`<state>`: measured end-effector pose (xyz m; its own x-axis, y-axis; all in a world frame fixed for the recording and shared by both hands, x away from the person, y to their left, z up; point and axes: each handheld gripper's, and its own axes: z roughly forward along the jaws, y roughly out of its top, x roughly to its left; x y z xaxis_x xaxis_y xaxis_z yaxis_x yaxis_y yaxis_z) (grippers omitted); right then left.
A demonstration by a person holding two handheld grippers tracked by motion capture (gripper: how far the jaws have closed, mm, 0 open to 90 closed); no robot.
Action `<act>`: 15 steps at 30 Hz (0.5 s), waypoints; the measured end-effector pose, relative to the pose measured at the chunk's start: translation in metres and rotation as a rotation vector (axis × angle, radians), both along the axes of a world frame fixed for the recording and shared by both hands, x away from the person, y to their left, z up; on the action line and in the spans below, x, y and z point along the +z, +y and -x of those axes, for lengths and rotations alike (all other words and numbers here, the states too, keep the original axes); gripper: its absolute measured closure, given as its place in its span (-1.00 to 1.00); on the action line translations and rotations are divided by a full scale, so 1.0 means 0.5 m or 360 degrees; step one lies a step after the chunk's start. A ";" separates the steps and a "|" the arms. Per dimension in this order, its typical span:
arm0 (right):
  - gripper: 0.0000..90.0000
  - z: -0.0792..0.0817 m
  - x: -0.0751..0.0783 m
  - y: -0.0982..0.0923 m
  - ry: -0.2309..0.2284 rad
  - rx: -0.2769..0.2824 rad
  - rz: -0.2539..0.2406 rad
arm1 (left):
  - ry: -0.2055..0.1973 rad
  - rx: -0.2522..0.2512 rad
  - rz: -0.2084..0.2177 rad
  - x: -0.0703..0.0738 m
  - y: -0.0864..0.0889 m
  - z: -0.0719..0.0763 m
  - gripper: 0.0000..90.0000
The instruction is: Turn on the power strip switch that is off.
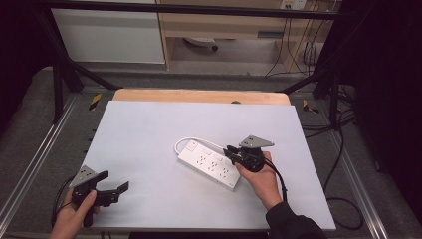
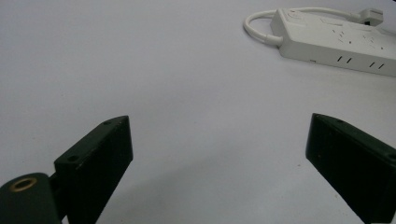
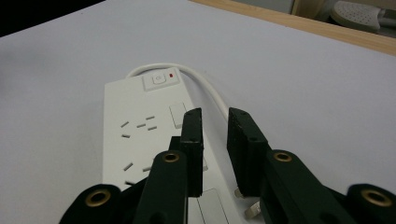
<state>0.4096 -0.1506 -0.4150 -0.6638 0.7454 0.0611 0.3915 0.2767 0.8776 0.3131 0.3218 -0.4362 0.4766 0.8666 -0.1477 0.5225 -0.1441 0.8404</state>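
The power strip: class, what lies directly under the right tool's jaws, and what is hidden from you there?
Under the right tool lies the white power strip, sockets and its cable showing. Metal plug prongs peek out low; the plug's body is covered by the jaws.

Power strip (image 1: 209, 163) lies on table (image 1: 149, 139), right of centre.

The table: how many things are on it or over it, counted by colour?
White: 1, the power strip with its cord.
Black: 2, the left gripper and the right gripper, each held in a hand.
Total: 3.
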 end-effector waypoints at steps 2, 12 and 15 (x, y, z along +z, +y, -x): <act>0.74 0.000 -0.005 0.000 0.0010 0.0003 0.0007 | 0.0001 -0.0002 0.0000 0.000 0.000 0.000 -0.84; 0.82 0.003 -0.021 -0.009 0.0043 0.0009 0.0007 | 0.0007 -0.0002 -0.0008 -0.001 0.000 0.000 -0.84; 0.86 0.005 -0.023 -0.009 0.0051 0.0014 0.0001 | 0.0008 -0.0004 -0.0011 -0.001 -0.001 0.000 -0.84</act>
<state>0.4071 -0.1553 -0.4266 -0.6683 0.7394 0.0820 0.4168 0.2808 0.8645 0.3130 0.3216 -0.4365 0.4780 0.8665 -0.1439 0.5262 -0.1514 0.8368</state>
